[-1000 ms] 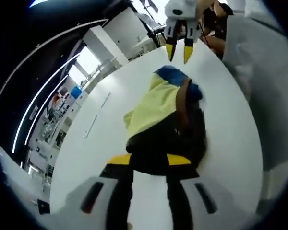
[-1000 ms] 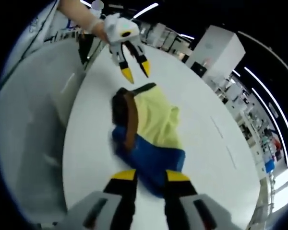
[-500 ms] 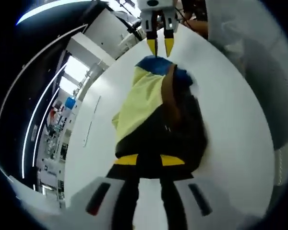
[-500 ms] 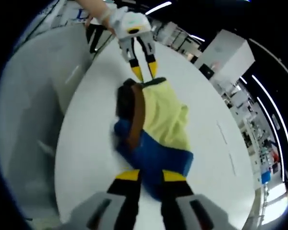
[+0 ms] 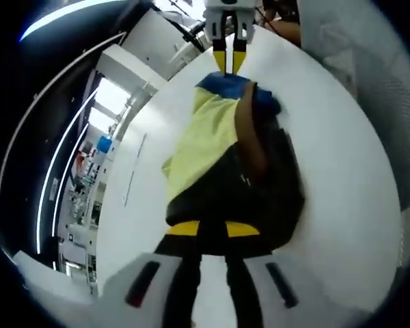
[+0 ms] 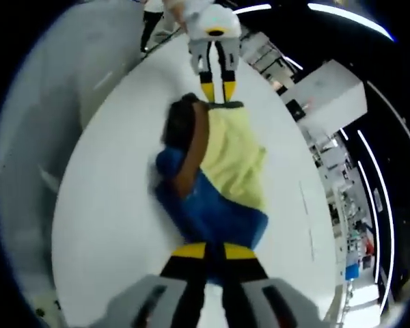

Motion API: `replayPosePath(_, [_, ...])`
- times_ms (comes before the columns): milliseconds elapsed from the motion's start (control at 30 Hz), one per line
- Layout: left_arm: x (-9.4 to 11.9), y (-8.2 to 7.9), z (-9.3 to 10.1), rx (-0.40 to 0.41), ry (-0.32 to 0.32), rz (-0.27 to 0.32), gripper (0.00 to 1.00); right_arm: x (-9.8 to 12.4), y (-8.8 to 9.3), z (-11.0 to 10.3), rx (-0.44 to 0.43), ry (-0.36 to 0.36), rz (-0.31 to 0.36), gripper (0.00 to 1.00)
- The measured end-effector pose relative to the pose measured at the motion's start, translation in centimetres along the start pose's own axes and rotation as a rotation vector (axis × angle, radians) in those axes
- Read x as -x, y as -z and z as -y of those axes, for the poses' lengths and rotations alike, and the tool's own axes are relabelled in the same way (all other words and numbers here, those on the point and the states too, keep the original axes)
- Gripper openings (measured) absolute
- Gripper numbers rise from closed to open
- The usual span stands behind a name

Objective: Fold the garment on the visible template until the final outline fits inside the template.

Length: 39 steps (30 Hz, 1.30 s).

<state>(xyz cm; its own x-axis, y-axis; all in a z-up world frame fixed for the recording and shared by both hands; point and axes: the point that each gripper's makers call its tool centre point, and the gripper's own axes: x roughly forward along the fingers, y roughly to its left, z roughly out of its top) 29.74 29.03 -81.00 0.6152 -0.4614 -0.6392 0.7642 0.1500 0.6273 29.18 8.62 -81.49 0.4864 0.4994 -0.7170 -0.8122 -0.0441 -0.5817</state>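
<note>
The garment (image 5: 225,157) lay bunched on the white table (image 5: 342,205), between the two grippers, which faced each other across it. It showed a pale yellow panel, a blue section, a brown band and a black section. In the left gripper view, the left gripper (image 5: 212,231) stood at the black end of the garment, its yellow-tipped jaws close together with dark cloth between the tips, so it appeared clamped on the garment. At the far end, the right gripper (image 5: 229,60) touched the blue section with its jaws drawn narrow. In the right gripper view, the right gripper (image 6: 214,251) gripped the blue edge of the garment (image 6: 219,171), jaws nearly together, while the left gripper (image 6: 217,89) met the dark end.
</note>
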Motion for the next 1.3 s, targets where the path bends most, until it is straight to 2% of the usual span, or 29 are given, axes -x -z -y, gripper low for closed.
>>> replayPosePath(100, [-0.1,0.0,0.1,0.019,0.003,-0.002,0.00,0.0,0.1,0.2,-0.012,0.008,0.002,0.00])
replayPosePath(233, [0.0,-0.1,0.0,0.045,0.002,0.001,0.00,0.3,0.1,0.4,-0.029,0.015,0.007,0.00])
replayPosePath(400, [0.9,0.0,-0.7,0.167,-0.017,0.019,0.00,1.2,-0.1,0.8,-0.095,0.031,0.030,0.00])
replayPosePath(533, [1.9,0.0,-1.6,0.251,-0.037,0.034,0.00,2.6,-0.8,1.8,-0.180,0.058,0.066,0.00])
replayPosePath(700, [3.1,-0.5,-3.3,0.340,-0.068,0.057,0.00,4.3,-1.8,3.6,-0.258,0.098,0.108,0.00])
replayPosePath(767, [3.7,-0.9,-4.3,0.388,-0.085,0.071,0.00,5.1,-2.3,4.6,-0.283,0.121,0.132,0.00])
replayPosePath(967, [5.3,-1.5,-7.4,0.460,-0.134,0.104,0.00,7.3,-3.6,7.6,-0.327,0.177,0.177,0.00])
replayPosePath(1033, [5.9,-2.0,-8.4,0.517,-0.147,0.126,0.00,8.2,-4.2,8.7,-0.364,0.197,0.209,0.00])
replayPosePath(1300, [8.5,-2.6,-12.1,0.594,-0.214,0.178,0.00,11.1,-5.4,12.4,-0.406,0.264,0.272,0.00])
